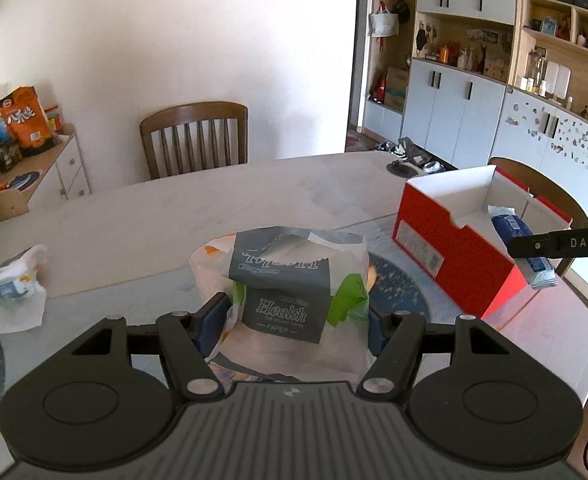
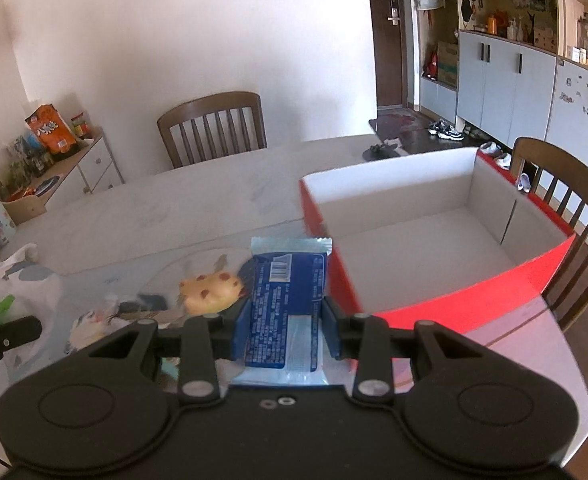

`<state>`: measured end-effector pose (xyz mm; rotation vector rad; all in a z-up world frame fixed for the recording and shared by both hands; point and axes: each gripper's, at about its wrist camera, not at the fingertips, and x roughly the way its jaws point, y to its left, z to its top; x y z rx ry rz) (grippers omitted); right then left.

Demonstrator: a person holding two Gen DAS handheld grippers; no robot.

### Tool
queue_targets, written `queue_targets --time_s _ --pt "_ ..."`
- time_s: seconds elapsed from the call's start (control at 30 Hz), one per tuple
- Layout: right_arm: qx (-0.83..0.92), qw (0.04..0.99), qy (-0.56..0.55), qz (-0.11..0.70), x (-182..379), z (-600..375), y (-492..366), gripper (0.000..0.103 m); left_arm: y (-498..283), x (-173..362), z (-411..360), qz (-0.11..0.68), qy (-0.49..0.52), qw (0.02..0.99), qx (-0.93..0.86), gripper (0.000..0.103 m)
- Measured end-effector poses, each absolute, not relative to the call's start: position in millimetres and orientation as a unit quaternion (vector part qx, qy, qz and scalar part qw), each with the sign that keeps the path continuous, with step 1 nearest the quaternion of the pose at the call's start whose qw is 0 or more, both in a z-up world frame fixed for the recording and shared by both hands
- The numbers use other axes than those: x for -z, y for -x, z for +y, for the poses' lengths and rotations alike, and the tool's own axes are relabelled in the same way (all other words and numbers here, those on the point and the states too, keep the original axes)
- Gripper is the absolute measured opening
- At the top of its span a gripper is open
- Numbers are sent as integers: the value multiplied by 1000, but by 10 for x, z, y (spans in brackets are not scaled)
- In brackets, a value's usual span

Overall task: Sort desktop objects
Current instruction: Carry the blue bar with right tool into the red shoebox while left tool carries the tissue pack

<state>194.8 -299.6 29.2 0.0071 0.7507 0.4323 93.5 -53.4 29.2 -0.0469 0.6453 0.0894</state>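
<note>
Pale marble-look tabletop (image 1: pixel 165 208) fills the middle of both views, with wooden chairs (image 1: pixel 195 140) drawn up at its far side and a wall of cupboards and shelves (image 1: pixel 470 92) beyond. On the table's right stands an open red cardboard box (image 2: pixel 474 296) with a white lining, its floor bare as far as the right wrist view shows. Both hands are loaded: the left gripper (image 1: pixel 298 320) is clamped on a soft pack of tissue paper (image 1: pixel 289 292) in grey, white and green wrapping marked "Health", the blue pads pressing into its sides, and the right gripper (image 2: pixel 285 328) is clenched on a blue foil snack packet (image 2: pixel 287 300), which stands up between the pads just beside the box's near left corner. From the left wrist view that same packet hangs close over the box's near wall. So the step in hand looks like the carry to the box, pick-up done and drop-off not yet made. Left on the table are a yellow biscuit-like thing with dark dots (image 2: pixel 209 292) on a blue mat, and a crumpled white bag (image 1: pixel 17 284) to the far left. The next move likely calls for bringing the snack packet over the open box and loosening the grip so that it falls clear of the wall; the bulky tissue pack should follow without the two tools knocking together above the opening
</note>
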Motion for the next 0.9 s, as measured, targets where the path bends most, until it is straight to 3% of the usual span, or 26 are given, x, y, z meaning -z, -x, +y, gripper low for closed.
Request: queue_targets --time_s 0.9 --pt "-238 897 -4 373 -247 -3943 -2877 36 -2107 -404 -1865 317 -9 949 -6 67"
